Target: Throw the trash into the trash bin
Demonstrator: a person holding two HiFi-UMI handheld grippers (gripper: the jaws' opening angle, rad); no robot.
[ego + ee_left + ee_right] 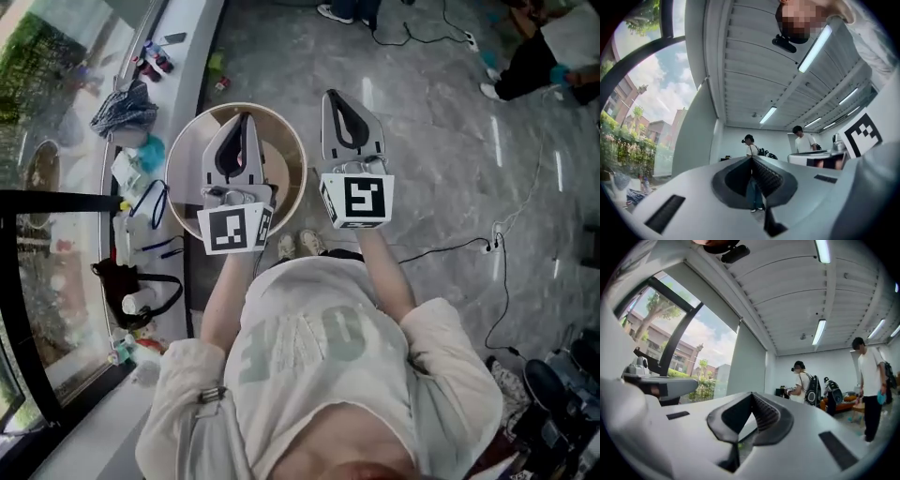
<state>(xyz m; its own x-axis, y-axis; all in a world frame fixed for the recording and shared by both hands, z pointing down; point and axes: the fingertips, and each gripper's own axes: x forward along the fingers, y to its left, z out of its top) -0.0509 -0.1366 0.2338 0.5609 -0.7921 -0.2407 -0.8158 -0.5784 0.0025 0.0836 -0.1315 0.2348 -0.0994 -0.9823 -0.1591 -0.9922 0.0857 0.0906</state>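
Trash bin (190,157): round, open-topped, pale tan rim, brownish inner wall. Standing upright on grey marbled floor, sitting close against white ledge running along window, at floor's left edge in head view. Mouth facing straight up. Middle of interior being blocked from view; contents not showing clearly enough to tell trash.

L gripper (246,120) over bin (186,155), R gripper (334,97) just right.

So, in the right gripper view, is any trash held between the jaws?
No, the right gripper has its jaws shut tip to tip, with nothing held between them.
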